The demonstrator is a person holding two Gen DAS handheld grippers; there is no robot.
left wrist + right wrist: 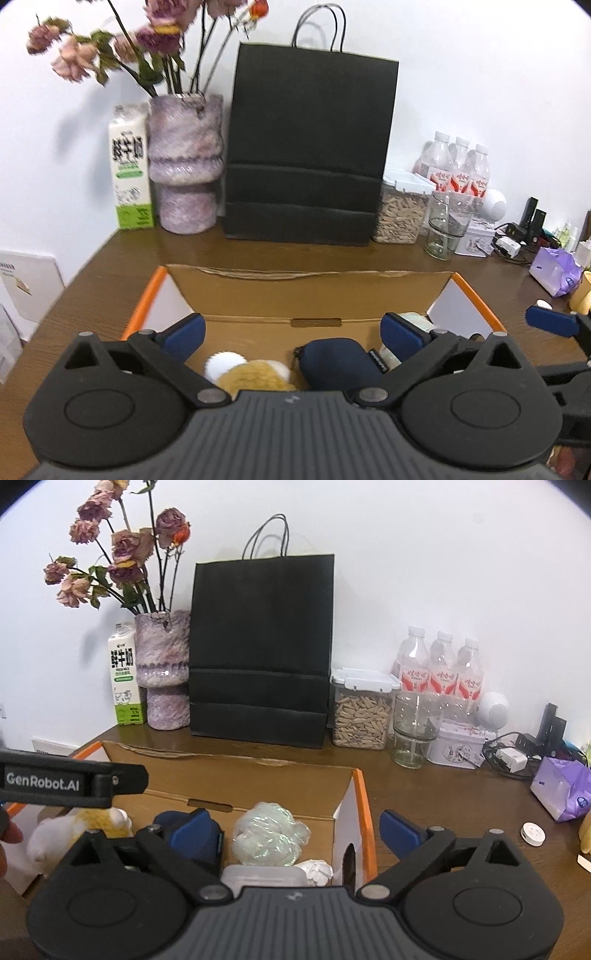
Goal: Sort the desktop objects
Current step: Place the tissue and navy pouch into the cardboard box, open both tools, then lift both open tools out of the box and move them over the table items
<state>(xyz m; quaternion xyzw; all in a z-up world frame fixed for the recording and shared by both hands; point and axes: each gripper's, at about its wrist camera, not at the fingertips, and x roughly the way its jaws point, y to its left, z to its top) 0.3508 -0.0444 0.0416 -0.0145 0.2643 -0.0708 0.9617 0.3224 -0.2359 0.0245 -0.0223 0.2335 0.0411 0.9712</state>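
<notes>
An open cardboard box (310, 293) with orange edges sits on the brown desk; it also shows in the right wrist view (229, 775). Inside lie a yellow-and-white plush toy (255, 373), a navy pouch (340, 360), an iridescent plastic bundle (269, 832), a crumpled white paper (317, 871) and a clear lidded container (264, 877). My left gripper (293, 332) is open and empty above the box. My right gripper (295, 829) is open and empty over the box's right wall. A small white round object (532, 833) lies on the desk to the right.
Along the wall stand a milk carton (130, 173), a purple vase of dried flowers (186, 162), a black paper bag (306, 147), a seed jar (362, 712), a glass jar (412, 731), water bottles (439, 668) and a tin (458, 746). A purple tissue pack (561, 788) and cables lie right.
</notes>
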